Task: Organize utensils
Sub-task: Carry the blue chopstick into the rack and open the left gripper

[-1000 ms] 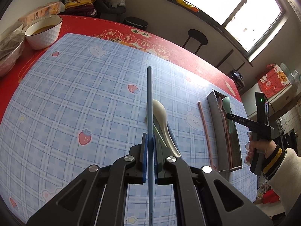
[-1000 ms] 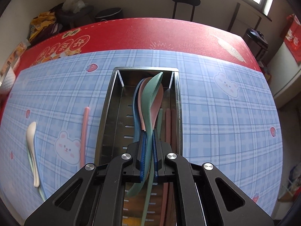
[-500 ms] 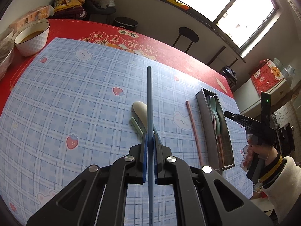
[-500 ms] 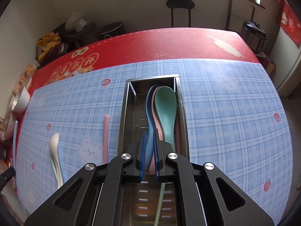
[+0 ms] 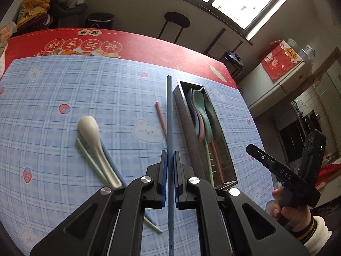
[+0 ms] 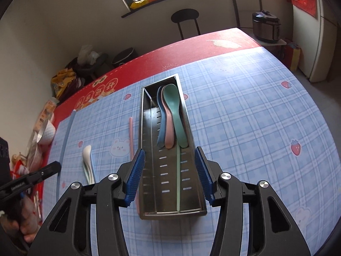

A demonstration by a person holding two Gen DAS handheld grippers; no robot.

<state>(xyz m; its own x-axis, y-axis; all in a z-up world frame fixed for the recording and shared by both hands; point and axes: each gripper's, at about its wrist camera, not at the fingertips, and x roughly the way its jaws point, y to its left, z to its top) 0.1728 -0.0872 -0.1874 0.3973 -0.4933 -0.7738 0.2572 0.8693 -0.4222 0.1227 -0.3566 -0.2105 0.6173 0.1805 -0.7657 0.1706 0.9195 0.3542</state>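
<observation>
My left gripper (image 5: 169, 177) is shut on a blue chopstick (image 5: 169, 117), held above the table just left of the metal utensil tray (image 5: 187, 119). The tray (image 6: 147, 192) holds blue, pink and green spoons (image 6: 174, 115) plus a green and a pink chopstick. My right gripper (image 6: 169, 175) is open and empty, raised above the tray's near end. On the blue checked cloth lie a white spoon (image 5: 93, 136), a green chopstick (image 5: 89, 160) and a pink chopstick (image 5: 161, 119). The blue chopstick also shows in the right wrist view (image 6: 65, 145).
A white bowl (image 6: 45, 133) and snack packets sit at the table's far left edge. A red cloth (image 5: 149, 44) covers the far side. A stool (image 5: 177, 21) and a rice cooker (image 6: 266, 24) stand beyond the table.
My right gripper let go of the green spoon in the tray, opened and drew back. My left gripper carried the blue chopstick to the right, close beside the tray.
</observation>
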